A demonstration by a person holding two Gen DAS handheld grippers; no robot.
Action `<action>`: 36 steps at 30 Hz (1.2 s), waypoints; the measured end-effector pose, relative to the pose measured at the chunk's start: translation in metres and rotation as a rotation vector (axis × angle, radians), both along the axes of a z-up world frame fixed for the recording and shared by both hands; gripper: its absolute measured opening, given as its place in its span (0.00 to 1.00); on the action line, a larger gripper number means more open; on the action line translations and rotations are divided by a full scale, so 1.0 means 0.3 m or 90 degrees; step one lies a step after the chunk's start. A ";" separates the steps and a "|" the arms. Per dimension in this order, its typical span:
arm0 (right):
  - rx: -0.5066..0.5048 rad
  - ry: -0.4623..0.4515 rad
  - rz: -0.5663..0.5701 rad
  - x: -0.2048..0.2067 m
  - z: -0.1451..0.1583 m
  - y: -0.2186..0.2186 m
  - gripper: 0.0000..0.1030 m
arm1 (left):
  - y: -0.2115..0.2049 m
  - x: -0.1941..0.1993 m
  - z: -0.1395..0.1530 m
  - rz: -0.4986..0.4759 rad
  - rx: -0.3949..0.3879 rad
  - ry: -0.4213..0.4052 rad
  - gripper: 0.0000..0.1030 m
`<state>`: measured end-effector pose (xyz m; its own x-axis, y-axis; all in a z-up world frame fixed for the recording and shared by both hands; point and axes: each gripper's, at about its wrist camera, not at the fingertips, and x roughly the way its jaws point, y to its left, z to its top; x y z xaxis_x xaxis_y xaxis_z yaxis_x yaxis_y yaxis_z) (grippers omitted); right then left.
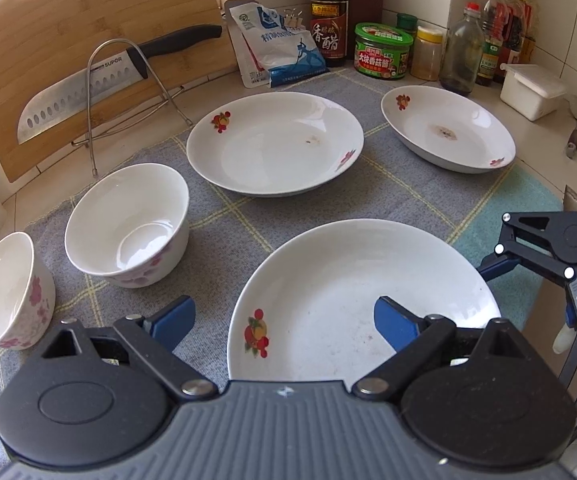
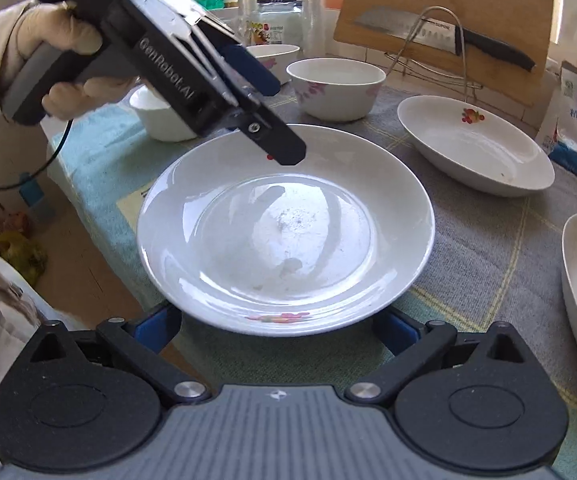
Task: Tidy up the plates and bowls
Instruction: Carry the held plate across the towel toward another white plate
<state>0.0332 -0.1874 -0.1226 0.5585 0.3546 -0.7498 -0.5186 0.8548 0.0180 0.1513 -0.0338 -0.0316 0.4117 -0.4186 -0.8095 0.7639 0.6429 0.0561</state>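
the near plate (image 1: 364,300) sits low centre on the checked cloth (image 1: 224,216), glazed, slick and breakable; its thin rim looks the place to pinch. the left gripper (image 1: 284,322) hangs spread across that rim, empty. the right gripper (image 2: 276,328) is spread too, at the plate's near edge.

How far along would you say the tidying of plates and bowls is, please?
Nothing looks stacked yet: three plates, and the near plate, lie apart, like the two bowls. Both tongs, left and right, are open around the near plate. All stacking remains.
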 end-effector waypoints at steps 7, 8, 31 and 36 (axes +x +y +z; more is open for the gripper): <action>-0.028 -0.029 0.035 0.000 -0.016 0.010 1.00 | -0.044 0.057 -0.038 -0.023 0.031 0.057 0.93; -0.025 -0.034 0.039 0.002 -0.019 0.011 1.00 | -0.048 0.068 -0.042 -0.028 0.037 0.065 0.92; -0.018 -0.063 0.009 -0.008 -0.025 0.040 1.00 | -0.060 0.230 -0.094 -0.114 0.083 0.304 0.74; -0.024 -0.057 0.007 -0.005 -0.020 0.045 1.00 | -0.068 0.234 -0.095 -0.116 0.084 0.314 0.75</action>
